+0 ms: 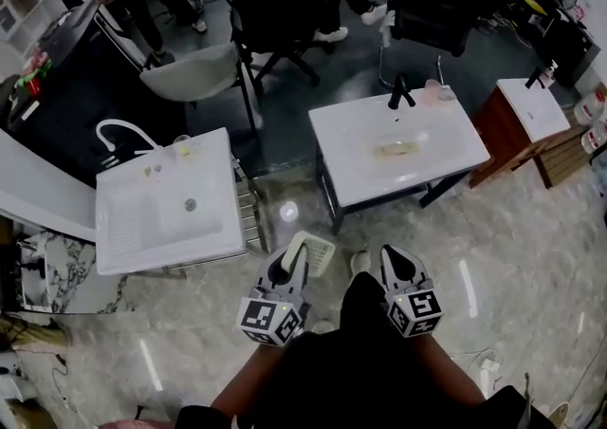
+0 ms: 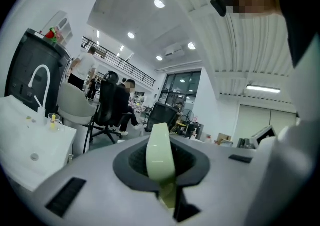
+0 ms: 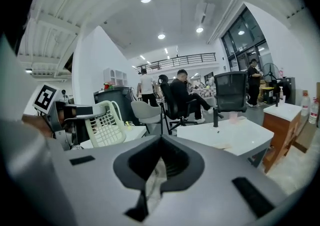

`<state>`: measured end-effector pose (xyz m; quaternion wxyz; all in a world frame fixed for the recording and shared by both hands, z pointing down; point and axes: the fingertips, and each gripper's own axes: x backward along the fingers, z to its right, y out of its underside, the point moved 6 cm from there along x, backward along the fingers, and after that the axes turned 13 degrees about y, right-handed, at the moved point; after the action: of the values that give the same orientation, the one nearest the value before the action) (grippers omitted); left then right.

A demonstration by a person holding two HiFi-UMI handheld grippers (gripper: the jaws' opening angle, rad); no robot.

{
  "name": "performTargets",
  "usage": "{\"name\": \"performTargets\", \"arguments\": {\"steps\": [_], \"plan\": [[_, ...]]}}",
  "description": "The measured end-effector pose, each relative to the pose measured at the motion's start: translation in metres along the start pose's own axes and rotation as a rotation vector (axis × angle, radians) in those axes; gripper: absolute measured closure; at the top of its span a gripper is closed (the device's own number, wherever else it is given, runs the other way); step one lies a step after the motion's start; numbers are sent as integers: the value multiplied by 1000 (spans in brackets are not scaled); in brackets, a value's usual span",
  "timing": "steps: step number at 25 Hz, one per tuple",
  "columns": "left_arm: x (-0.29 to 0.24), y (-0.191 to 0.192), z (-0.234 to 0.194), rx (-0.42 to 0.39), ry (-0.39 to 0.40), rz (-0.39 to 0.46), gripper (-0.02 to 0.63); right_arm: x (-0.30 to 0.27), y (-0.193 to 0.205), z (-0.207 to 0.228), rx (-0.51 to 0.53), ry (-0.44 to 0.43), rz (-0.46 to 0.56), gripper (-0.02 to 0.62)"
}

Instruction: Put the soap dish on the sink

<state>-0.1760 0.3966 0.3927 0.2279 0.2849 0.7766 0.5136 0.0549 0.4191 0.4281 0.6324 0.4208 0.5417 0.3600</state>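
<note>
The soap dish (image 1: pixel 316 249) is a pale green plastic tray with a lattice bottom. My left gripper (image 1: pixel 290 264) is shut on its edge and holds it above the floor, near the person's body. In the left gripper view the dish's rim (image 2: pixel 160 157) stands on edge between the jaws of the left gripper (image 2: pixel 163 172). The right gripper view shows the dish (image 3: pixel 107 124) at the left. My right gripper (image 1: pixel 397 263) is beside it, jaws together and holding nothing (image 3: pixel 157 164). A white sink with a black tap (image 1: pixel 446 138) stands ahead. Another white sink (image 1: pixel 123 228) is at the left.
A third small basin on a wooden cabinet (image 1: pixel 531 106) stands at the far right. Office chairs (image 1: pixel 432 5) and people sit beyond the sinks. A grey chair (image 1: pixel 194 71) is behind the left sink. Glossy tiled floor (image 1: pixel 531 228) lies between me and the sinks.
</note>
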Motion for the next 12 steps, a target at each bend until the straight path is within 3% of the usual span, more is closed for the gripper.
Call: {"name": "performTargets", "arguments": {"steps": [12], "plan": [[-123, -19, -39, 2, -155, -22, 569, -123, -53, 73, -1, -156, -13, 597]]}}
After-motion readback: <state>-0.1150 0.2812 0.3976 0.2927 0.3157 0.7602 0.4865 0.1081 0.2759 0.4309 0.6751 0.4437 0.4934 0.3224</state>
